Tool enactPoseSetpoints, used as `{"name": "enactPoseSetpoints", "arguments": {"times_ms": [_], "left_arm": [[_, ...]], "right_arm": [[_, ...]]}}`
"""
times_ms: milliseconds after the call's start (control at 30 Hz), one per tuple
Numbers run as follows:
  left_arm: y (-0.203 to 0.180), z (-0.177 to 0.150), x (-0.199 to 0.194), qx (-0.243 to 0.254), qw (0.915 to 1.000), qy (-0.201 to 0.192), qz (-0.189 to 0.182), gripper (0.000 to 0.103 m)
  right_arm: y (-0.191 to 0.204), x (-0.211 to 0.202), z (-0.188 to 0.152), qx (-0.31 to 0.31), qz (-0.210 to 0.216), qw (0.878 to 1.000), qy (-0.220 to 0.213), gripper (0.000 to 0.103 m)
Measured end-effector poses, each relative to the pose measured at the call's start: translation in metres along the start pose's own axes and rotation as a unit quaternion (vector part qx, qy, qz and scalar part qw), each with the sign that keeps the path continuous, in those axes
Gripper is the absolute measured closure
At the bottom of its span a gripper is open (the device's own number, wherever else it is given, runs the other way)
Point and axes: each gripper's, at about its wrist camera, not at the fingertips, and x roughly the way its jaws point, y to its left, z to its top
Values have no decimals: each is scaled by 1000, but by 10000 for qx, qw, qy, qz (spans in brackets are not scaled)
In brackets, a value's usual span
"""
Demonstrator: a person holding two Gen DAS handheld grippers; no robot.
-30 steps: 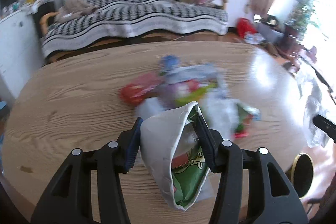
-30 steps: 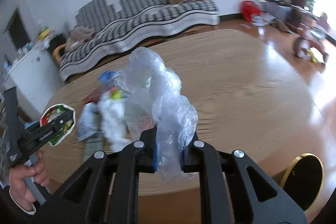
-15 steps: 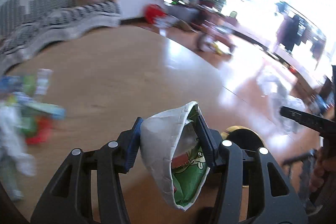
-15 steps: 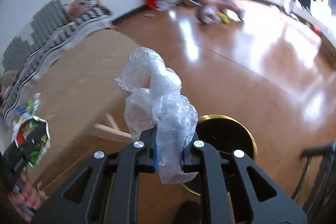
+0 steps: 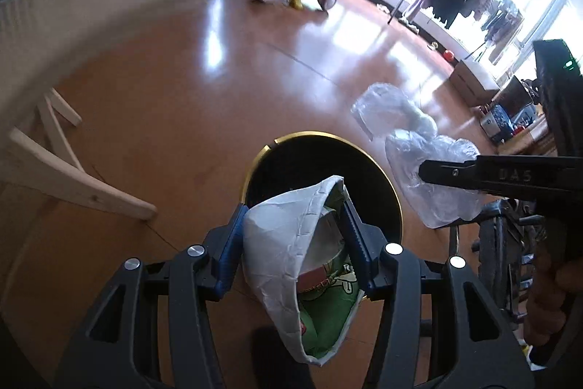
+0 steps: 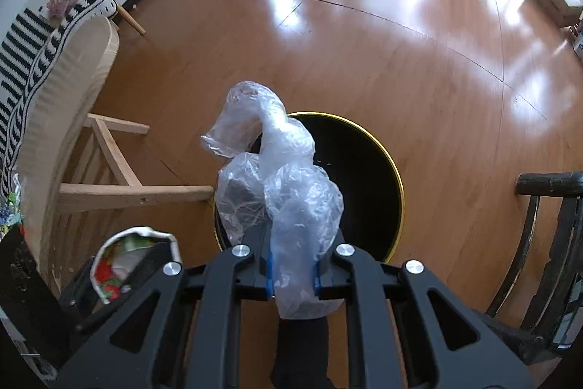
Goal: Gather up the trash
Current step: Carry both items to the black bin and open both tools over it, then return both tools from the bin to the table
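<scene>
the left claw (image 5: pixel 293 245) is closed on a crumpled snack wrapper (image 5: pixel 291 265), a light and soft thing, best pinched at its folded middle. it points steeply down, over the near rim of the bin (image 5: pixel 324 177). the right claw (image 6: pixel 293 274) grips a clear plastic bag (image 6: pixel 280 199), thin and slippery, held low on its bunch, above the bin too.

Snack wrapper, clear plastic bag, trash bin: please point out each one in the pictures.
snack wrapper (image 5: pixel 280 243): left wrist view, on its white crumpled outer side.
clear plastic bag (image 6: pixel 302 206): right wrist view, on the bunched middle above the pads.
trash bin (image 6: pixel 364 177): right wrist view, on its dark inside.
</scene>
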Motion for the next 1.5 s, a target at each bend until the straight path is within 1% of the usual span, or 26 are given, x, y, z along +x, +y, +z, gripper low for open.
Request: {"name": "enactPoseSetpoints", "arguments": {"times_ms": [67,333,367,400,433,467,500,533,667,767,833,933,1000,1033,1100,1133,1200,1233,1300,1367,1400,1500], "left_arm": [[-8,-6,5,2,10000,29,-38,52],[-17,-9,38,-108,9995,215,-227,52],[-18,-9,41,-102,9994,233,-239,50],[-18,-12,42,-82,9992,261,-279,40],[-20,-12,45,-64,9991,271,-309,27],[-22,-13,46,-46,9992,245,-324,24],[-23,-13,48,-28,9992,216,-330,22],[-26,-14,51,-8,9993,211,-322,21],[-25,-13,56,-79,9991,306,-273,21],[-21,-10,47,-141,9993,262,-233,20],[-18,-7,37,-156,9995,185,-189,18],[-8,-2,11,-142,9999,13,-78,16],[3,3,-16,-163,9997,-173,61,15],[8,5,-29,-180,9994,-255,126,14],[24,8,-64,-242,9983,-442,304,13],[31,9,-82,-273,9974,-524,401,13],[53,9,-125,-361,9940,-745,714,12],[62,9,-141,-395,9924,-830,823,12],[88,3,-187,-526,9864,-1051,1148,12],[114,-8,-226,-670,9804,-1234,1382,11],[127,-14,-244,-741,9770,-1323,1499,11],[172,-36,-304,-1005,9608,-1578,2044,11]], "right_arm": [[6,2,-2,-21,-26,10000,38,89],[1,8,0,26,-92,9999,88,89],[0,9,1,40,-95,9999,108,88],[-2,11,1,66,-101,9998,150,87],[-1,13,0,92,-106,9997,181,75],[-3,14,-1,117,-120,9997,205,45],[-3,15,-2,140,-151,9996,198,29],[-5,14,-2,155,-170,9997,127,21],[-5,12,-1,189,-151,9997,104,21],[1,10,0,188,-159,9997,63,21],[9,3,2,173,-128,9998,-55,21],[30,-15,5,51,-55,9993,-354,21],[49,-30,7,-75,48,9982,-597,21],[66,-41,7,-169,182,9968,-766,21],[90,-56,7,-294,380,9941,-973,21],[110,-66,4,-405,539,9916,-1100,20],[144,-80,0,-609,824,9868,-1251,19],[165,-88,-4,-746,991,9835,-1316,19],[210,-103,-14,-1068,1320,9752,-1418,18],[247,-112,-24,-1339,1563,9676,-1465,18],[273,-118,-34,-1528,1716,9619,-1482,18],[334,-126,-57,-1974,2045,9474,-1470,18]]}}
